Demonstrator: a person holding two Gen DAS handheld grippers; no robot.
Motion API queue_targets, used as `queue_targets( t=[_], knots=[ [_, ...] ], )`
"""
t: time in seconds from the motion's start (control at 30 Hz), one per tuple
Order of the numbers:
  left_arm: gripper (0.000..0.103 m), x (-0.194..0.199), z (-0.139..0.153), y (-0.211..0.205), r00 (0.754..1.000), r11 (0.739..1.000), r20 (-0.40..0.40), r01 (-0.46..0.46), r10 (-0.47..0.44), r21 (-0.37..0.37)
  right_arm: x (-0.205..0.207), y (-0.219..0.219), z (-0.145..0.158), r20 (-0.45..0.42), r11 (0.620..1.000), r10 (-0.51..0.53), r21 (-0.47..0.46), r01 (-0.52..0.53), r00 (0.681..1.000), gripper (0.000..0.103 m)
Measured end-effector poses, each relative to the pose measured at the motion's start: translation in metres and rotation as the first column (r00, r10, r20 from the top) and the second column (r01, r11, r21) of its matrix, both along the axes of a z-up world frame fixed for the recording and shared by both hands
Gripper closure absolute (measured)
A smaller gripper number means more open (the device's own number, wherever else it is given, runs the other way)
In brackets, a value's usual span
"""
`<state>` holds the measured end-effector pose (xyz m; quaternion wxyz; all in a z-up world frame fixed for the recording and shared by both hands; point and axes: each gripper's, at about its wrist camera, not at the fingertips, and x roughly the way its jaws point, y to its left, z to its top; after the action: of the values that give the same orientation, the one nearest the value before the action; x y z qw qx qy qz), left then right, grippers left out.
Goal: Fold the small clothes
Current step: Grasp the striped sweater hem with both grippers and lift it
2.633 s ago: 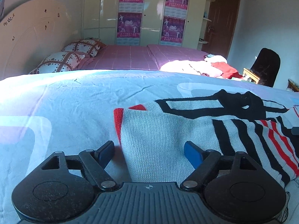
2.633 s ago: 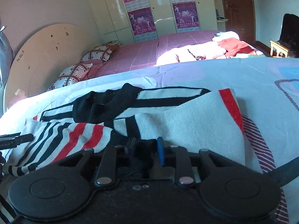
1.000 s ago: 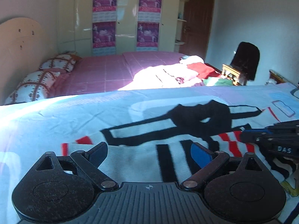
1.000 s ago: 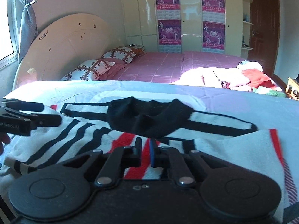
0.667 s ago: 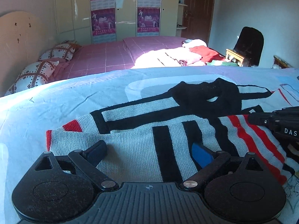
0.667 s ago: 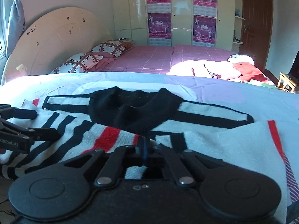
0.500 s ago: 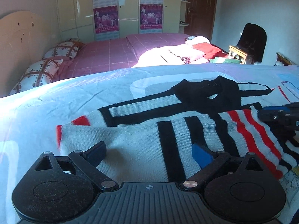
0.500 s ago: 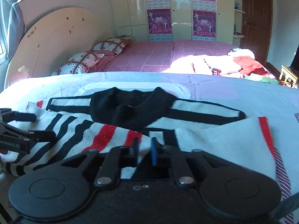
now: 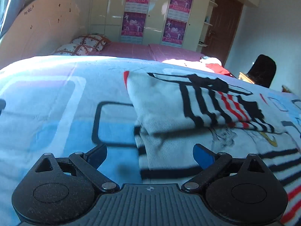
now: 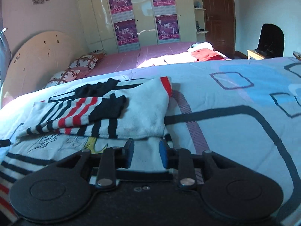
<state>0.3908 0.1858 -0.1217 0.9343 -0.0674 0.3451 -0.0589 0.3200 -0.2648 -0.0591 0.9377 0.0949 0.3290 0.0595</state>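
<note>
A small white knit sweater [image 9: 169,101] with black and red stripes lies on the blue patterned bedspread [image 9: 47,98], both sleeves folded across its body. It also shows in the right wrist view [image 10: 120,113]. My left gripper [image 9: 150,151] is open and empty, low over the sweater's near left hem. My right gripper [image 10: 144,155] is partly open and empty, its jaws either side of the sweater's near right hem.
A pink bed [image 10: 143,56] with patterned pillows [image 9: 82,44] and a heap of clothes [image 10: 203,53] lies beyond. A black chair [image 10: 270,37] stands at the right, cupboards [image 9: 156,13] at the back.
Both grippers have pulled back from the folded sleeves toward the sweater's near hem. The right gripper, shut on the sleeve earlier, has let go and opened. The left stays open.
</note>
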Motion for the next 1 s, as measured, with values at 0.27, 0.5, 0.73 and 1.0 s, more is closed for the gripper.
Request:
queue_targets(
  t=[0.27,0.5,0.73,1.0],
  knots=[
    [0.042,-0.111,-0.014,-0.002,0.993,0.992,-0.116,0.006,-0.021,-0.128,-0.093,-0.026,-0.029,-0.147,0.976,-0.006,0.213,0.037,0.989,0.071],
    [0.065,-0.168,-0.036,0.014,0.974,0.879,-0.226,-0.124,0.019,-0.460,-0.152,-0.050,-0.055,-0.210,0.879,0.013,0.468,0.088,0.978,0.071],
    [0.065,-0.187,-0.064,0.011,0.968,0.751,-0.252,-0.161,-0.007,-0.640,-0.162,-0.049,-0.077,-0.241,0.751,0.073,0.651,0.105,0.968,0.071],
    [0.065,-0.158,-0.063,-0.005,0.963,0.768,-0.248,-0.083,-0.102,-0.636,-0.142,-0.020,-0.079,-0.241,0.765,0.149,0.642,0.043,0.959,0.076]
  ],
)
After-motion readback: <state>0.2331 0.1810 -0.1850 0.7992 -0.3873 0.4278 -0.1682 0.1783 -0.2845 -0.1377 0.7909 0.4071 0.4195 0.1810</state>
